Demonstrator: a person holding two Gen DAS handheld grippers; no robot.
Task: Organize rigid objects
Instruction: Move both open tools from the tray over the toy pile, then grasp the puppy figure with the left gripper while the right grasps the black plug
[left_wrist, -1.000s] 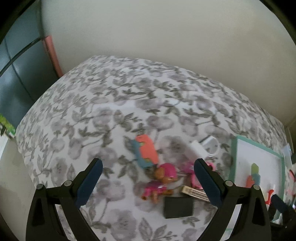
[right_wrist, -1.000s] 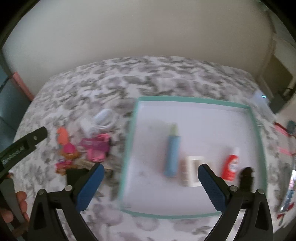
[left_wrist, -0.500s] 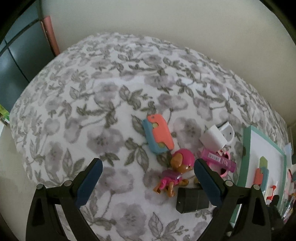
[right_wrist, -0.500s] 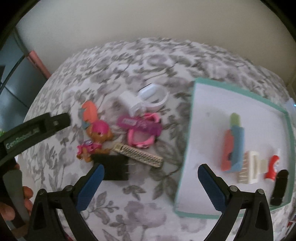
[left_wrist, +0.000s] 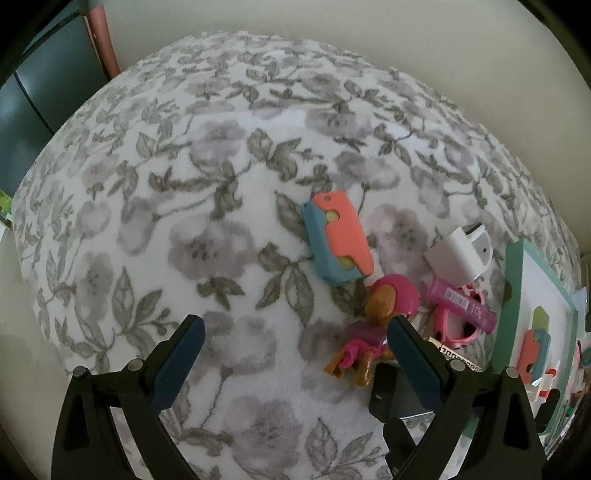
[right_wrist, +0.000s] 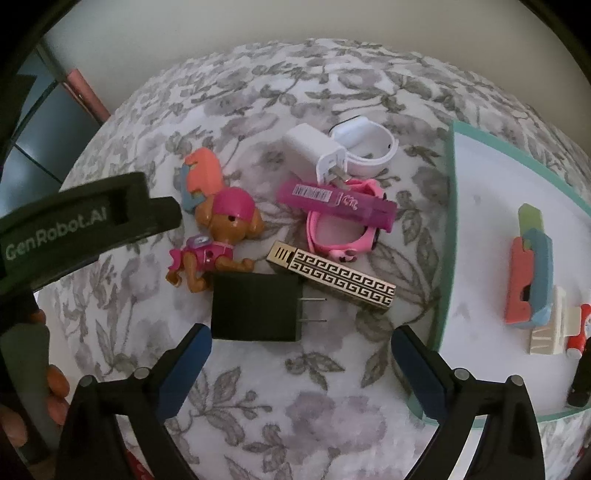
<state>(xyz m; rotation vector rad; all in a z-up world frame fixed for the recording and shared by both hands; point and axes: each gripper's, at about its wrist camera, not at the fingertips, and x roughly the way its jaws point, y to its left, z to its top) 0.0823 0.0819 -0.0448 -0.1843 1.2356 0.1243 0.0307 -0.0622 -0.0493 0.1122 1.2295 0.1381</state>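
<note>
A pile of small objects lies on the floral cloth: an orange-and-blue case (left_wrist: 337, 238), a pink-hatted toy dog (right_wrist: 218, 236), a black plug adapter (right_wrist: 256, 307), a gold patterned bar (right_wrist: 332, 278), a purple tube (right_wrist: 336, 197) on pink glasses (right_wrist: 341, 236), and a white charger (right_wrist: 314, 151). My right gripper (right_wrist: 301, 363) is open just in front of the black adapter. My left gripper (left_wrist: 295, 354) is open, its right finger over the toy dog (left_wrist: 373, 325). The teal-rimmed tray (right_wrist: 445, 258) holds several sorted items.
A white ring-shaped object (right_wrist: 367, 147) sits behind the charger. The left gripper's body (right_wrist: 74, 229) and the hand holding it show at the left of the right wrist view. A wall runs behind the table; a dark cabinet (left_wrist: 40, 92) stands at far left.
Both grippers have moved left and closer to the pile. The right view swung from the tray to the loose objects. Both stay open.
</note>
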